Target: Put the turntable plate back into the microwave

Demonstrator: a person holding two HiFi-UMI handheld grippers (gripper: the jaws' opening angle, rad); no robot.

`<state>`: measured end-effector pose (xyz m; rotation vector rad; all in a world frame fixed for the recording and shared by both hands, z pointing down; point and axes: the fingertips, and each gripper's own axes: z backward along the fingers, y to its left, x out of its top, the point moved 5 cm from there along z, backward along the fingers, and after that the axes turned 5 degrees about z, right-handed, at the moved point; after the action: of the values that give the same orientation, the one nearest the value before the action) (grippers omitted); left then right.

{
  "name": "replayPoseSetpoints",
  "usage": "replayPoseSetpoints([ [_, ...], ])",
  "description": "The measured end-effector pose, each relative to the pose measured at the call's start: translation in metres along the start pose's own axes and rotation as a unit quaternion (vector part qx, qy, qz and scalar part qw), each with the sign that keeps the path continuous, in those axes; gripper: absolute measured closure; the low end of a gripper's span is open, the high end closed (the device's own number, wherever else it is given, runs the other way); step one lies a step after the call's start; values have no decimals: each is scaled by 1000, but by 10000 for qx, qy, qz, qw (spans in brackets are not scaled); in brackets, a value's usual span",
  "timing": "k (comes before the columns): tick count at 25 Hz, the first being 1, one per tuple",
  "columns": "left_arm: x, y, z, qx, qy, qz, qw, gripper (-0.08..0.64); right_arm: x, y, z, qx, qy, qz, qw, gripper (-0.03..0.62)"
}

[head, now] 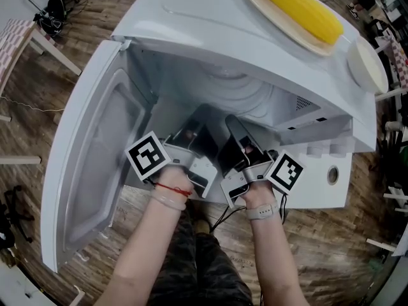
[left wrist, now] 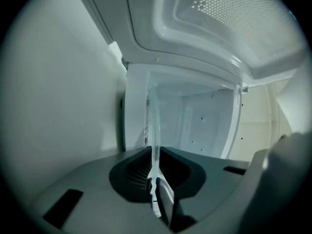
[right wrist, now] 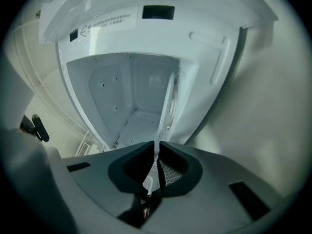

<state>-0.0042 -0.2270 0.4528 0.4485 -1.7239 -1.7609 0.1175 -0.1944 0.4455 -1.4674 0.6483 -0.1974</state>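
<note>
- Close by, at the mouth of the open microwave (head: pixel 210 37), the person's two forearms reach forward side by side, with the door (head: pixel 95 171) swung wide on their left.
- The left claw (head: pixel 194 126) is clamped on the glass turntable plate (left wrist: pixel 155 126). Its own view shows the clear rim pinched edge-on between the jaws.
- The right claw (head: pixel 234 127) is shut on the same plate's rim a little way round, the thin glass caught between its jaws too.
- The plate hangs between the two claws and runs on into the white cavity (right wrist: pixel 131 96). I cannot tell whether its underside touches the cavity floor.
- To my eye the step in hand is the insertion itself: the plate is inside the opening but not yet seated.
- The next move calls for easing it deeper and keeping it level. It must be centred over the drive hub, which I cannot see, and lowered until it sits flat. Then both claws should let go together.
- Farther off, on the microwave's top, a corn cob (head: pixel 296 8) lies in a shallow dish (head: pixel 275 21), with a round white lid (head: pixel 366 65) beside it.
</note>
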Motion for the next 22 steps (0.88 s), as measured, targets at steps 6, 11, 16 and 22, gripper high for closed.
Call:
replayPoseSetpoints([
  [6, 1, -2, -4, -25, -19, 44, 10000, 520, 3, 1, -2, 64, -174, -141, 9997, 541],
  [11, 1, -3, -11, 3, 11, 62, 10000, 520, 9, 0, -4, 16, -291, -189, 9994, 545],
  [16, 0, -3, -11, -48, 169, 15, 9998, 520, 9, -3, -4, 32, -359, -298, 9989, 545],
  [22, -3, 2, 1, -48, 257, -71, 9996, 522, 11, -6, -6, -7, -383, -342, 9987, 551],
])
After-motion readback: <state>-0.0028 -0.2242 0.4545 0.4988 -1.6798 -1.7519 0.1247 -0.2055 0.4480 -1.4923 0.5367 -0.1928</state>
